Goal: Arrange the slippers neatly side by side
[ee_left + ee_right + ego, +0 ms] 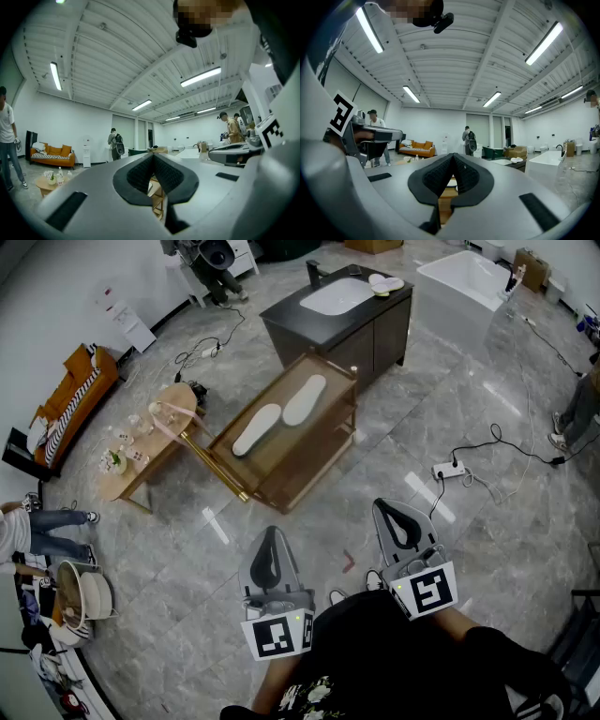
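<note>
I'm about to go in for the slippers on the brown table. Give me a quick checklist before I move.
1. Both slippers visible: ok, the nearer slipper and farther slipper lie on the table.
2. Already side by side: not ok, they are staggered lengthwise.
3. Tools ready to grasp: not ok, the left tool and right tool are both shut and empty.
4. Tools at the slippers: not ok, both hang over the floor, short of the table.
5. Slippers' toe direction: cannot tell.
</note>
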